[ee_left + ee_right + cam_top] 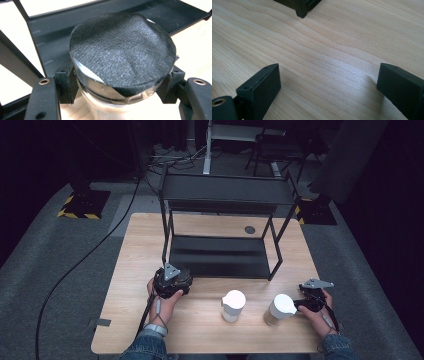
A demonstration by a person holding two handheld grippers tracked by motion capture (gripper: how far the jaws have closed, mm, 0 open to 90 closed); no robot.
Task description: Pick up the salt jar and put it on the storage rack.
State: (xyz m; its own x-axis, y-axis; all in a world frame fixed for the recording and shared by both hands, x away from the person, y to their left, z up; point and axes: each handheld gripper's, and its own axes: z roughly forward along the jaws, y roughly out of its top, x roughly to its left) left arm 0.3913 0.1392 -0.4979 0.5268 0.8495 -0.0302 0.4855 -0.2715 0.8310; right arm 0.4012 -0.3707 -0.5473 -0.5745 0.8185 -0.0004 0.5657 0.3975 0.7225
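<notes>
Black-lidded jar [120, 62] clamped in left tongs [117, 92]; no legible writing.

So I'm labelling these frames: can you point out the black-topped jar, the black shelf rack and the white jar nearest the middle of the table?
Black-topped jar [120, 52], left gripper view, on its fabric top.
Black shelf rack [227, 187], high view, upper shelf.
White jar [233, 300], high view, on its lid.

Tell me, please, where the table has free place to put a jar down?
The wooden table is bare along its left edge, beside the left hand-held gripper, and behind the black rack at the far edge. The rack's lower shelf is also free. The front right is crowded: two white-lidded jars and the right hand-held gripper.
</notes>
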